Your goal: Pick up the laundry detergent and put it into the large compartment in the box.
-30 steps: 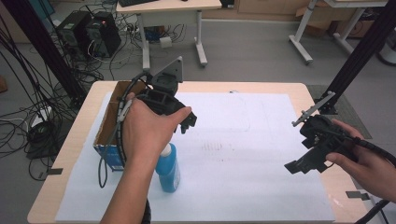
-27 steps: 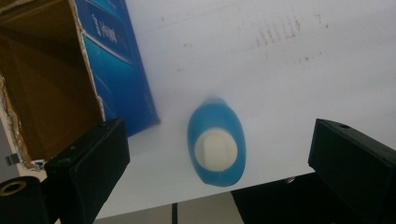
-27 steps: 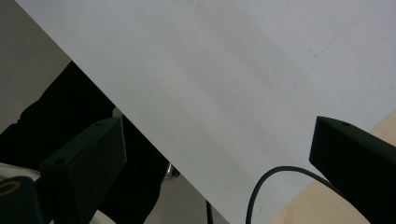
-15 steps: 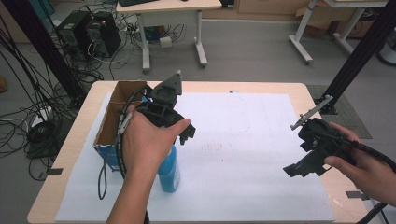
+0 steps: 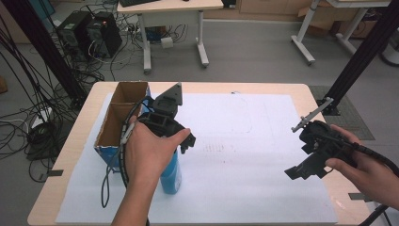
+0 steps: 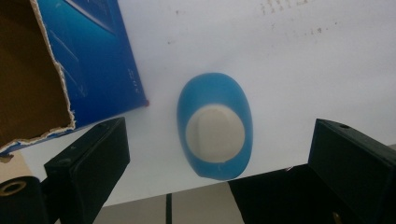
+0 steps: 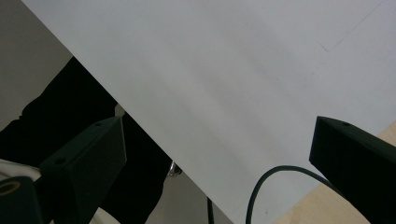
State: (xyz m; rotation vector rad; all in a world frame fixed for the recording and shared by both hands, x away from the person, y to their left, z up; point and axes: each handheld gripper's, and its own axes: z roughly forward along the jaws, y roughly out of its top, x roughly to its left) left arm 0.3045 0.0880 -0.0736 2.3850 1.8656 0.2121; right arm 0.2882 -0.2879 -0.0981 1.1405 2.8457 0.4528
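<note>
White paper point(image 5: 263, 155) covers the table where I'm working. My left gripper point(image 6: 217, 186) hangs jaws-wide straight above the upright blue bottle point(image 6: 215, 126), which stands just beside the open cardboard box point(image 5: 123, 113). I judge the bottle light, smooth plastic, rather slippery; I'd pinch its flattened body below the white cap point(image 6: 215, 133). My right gripper point(image 5: 310, 157) idles open, well apart.

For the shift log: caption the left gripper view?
Open left gripper poised directly above an upright blue bottle beside the cardboard box.
</note>
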